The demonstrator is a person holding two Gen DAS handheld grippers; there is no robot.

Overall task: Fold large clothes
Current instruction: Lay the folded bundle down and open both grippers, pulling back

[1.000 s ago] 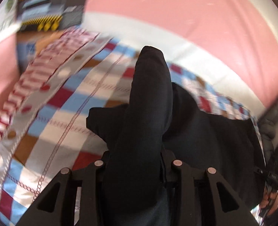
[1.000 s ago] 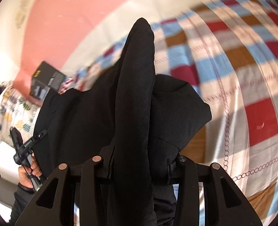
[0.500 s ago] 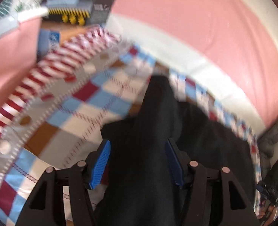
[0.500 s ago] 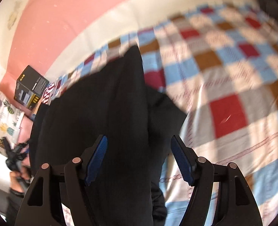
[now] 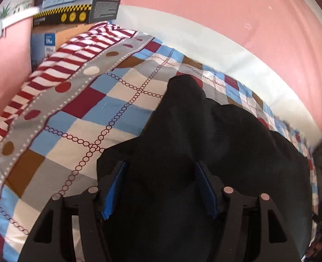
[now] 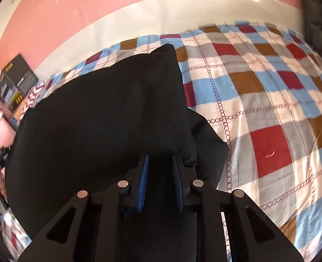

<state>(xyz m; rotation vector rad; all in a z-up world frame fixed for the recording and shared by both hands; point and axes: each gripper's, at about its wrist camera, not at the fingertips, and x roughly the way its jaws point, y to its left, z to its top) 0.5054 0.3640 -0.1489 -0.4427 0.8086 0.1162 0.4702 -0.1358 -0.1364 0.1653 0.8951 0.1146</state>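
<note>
A large black garment (image 5: pixel 215 135) lies folded on the checkered bedsheet (image 5: pixel 99 109); it also fills the left of the right wrist view (image 6: pixel 99 118). My left gripper (image 5: pixel 161 187) is open, its blue pads (image 5: pixel 114 187) wide apart, with black cloth lying loose between them. My right gripper (image 6: pixel 160 181) has its blue pads (image 6: pixel 143 183) closer together with a gap between them, over the garment's near edge. The cloth between the pads is dark and I cannot see whether they press it.
A striped red-and-white cloth with a grey dotted border (image 5: pixel 58 69) lies at the left edge of the bed. A black box with yellow markings (image 5: pixel 78 2) stands by the pink wall (image 5: pixel 237 11). Bare checkered sheet (image 6: pixel 270 109) stretches to the right.
Both grippers were shut on raised folds of the garment a second ago. They opened and the cloth dropped flat onto the bed. The right pads have since narrowed again.
</note>
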